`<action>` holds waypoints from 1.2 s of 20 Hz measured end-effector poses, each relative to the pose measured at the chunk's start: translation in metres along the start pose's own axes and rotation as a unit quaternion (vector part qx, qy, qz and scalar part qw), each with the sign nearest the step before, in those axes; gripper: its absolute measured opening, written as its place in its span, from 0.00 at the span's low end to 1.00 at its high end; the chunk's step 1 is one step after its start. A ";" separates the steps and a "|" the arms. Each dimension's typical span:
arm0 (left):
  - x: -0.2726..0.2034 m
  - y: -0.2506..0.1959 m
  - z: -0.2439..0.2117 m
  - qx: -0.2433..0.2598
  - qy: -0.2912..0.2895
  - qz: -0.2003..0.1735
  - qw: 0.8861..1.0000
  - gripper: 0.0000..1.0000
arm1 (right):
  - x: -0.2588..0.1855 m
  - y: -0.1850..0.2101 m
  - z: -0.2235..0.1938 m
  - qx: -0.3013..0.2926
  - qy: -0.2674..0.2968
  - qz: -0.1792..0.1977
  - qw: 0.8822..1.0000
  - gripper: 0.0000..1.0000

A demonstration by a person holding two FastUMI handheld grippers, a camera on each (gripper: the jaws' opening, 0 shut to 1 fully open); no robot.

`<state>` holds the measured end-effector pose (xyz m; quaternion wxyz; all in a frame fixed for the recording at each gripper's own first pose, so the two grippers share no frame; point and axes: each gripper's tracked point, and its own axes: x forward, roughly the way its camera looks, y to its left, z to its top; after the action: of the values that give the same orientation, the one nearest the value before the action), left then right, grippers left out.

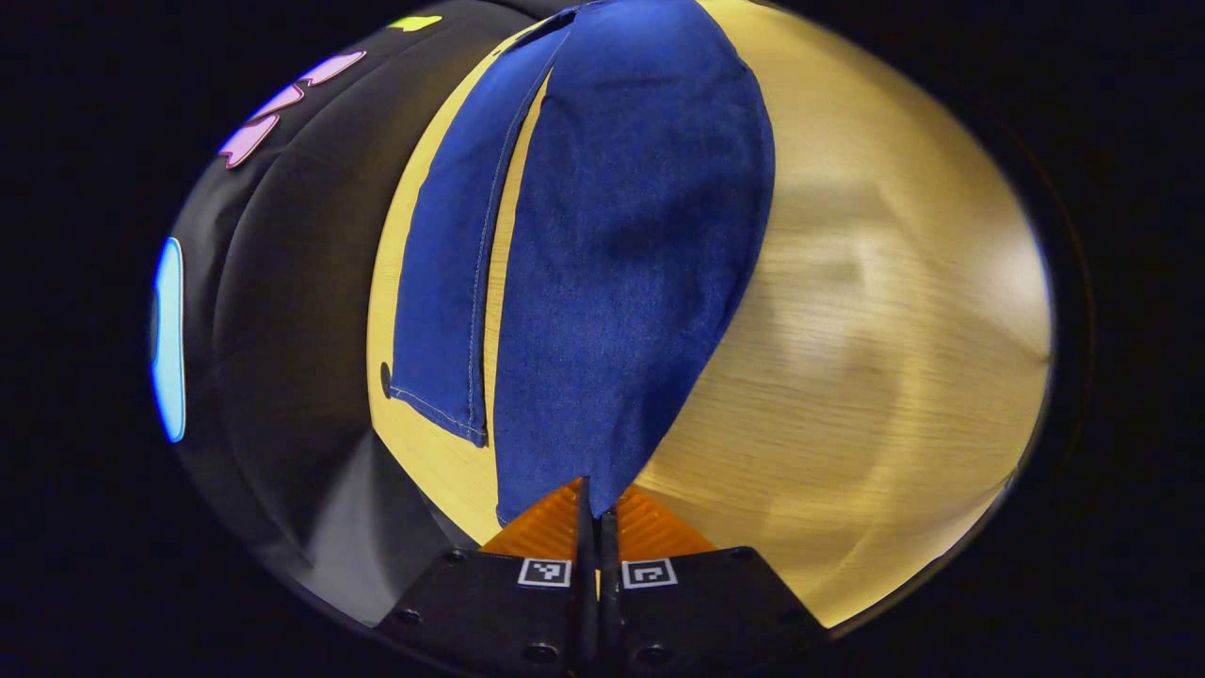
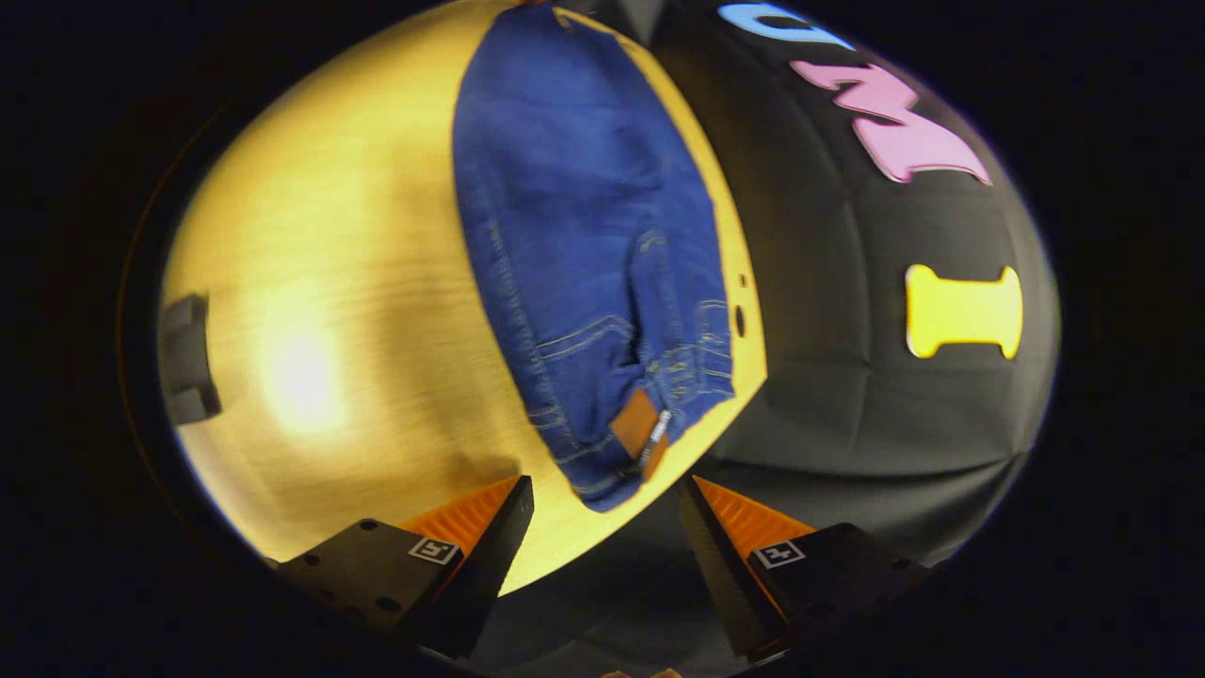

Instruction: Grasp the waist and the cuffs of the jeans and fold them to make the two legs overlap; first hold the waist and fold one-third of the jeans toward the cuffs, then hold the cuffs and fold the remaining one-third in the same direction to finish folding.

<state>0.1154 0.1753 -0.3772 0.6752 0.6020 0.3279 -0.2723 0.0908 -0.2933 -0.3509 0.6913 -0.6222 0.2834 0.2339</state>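
In the left gripper view, nearest the camera, the left claw point(image 1: 595, 513) is clenched on the cuff end of the jeans point(image 1: 621, 264): its two fingers stand pressed together with the blue cloth pinched between them. From that pinch the held leg rises and spreads away from the camera, lifted off the desk point(image 1: 894, 377). Just to its left the other leg point(image 1: 452, 282) lies flat on the wood, its stitched hem near the desk's edge, and a thin strip of bare wood shows between the two legs. A small dark hole point(image 1: 385, 379) sits in the desk top beside that hem. Beyond the edge, on the left, hangs the booth's black cloth wall point(image 1: 282, 311).

In the right gripper view the right claw point(image 2: 607, 508) is released, its fingers spread wide apart and pressing on nothing. It hangs just short of the waist point(image 2: 640, 428) of the jeans, which lies between and slightly beyond the fingertips at the desk's near edge. A brown patch point(image 2: 635, 421) marks the waistband, with pocket stitching just past it. From there the jeans run away along the right edge of the desk toward the far end. A dark block point(image 2: 185, 360) sits at the far left rim of the desk; what it is I cannot tell
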 end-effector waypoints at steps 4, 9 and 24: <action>0.002 -0.001 -0.002 0.001 0.001 0.002 1.000 0.05 | 0.024 -0.013 0.009 -0.037 -0.011 -0.030 0.999 0.87; 0.002 0.001 0.001 0.000 0.000 0.005 1.000 0.05 | 0.033 -0.022 0.042 -0.184 -0.061 -0.057 0.979 0.86; -0.004 -0.023 -0.003 -0.128 0.006 -0.109 0.986 0.05 | 0.033 -0.010 0.049 -0.074 -0.029 0.081 0.994 0.11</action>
<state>0.0949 0.1754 -0.3894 0.7112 0.4729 0.4274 -0.2966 0.1266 -0.2464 -0.3625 0.6301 -0.6397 0.2946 0.3270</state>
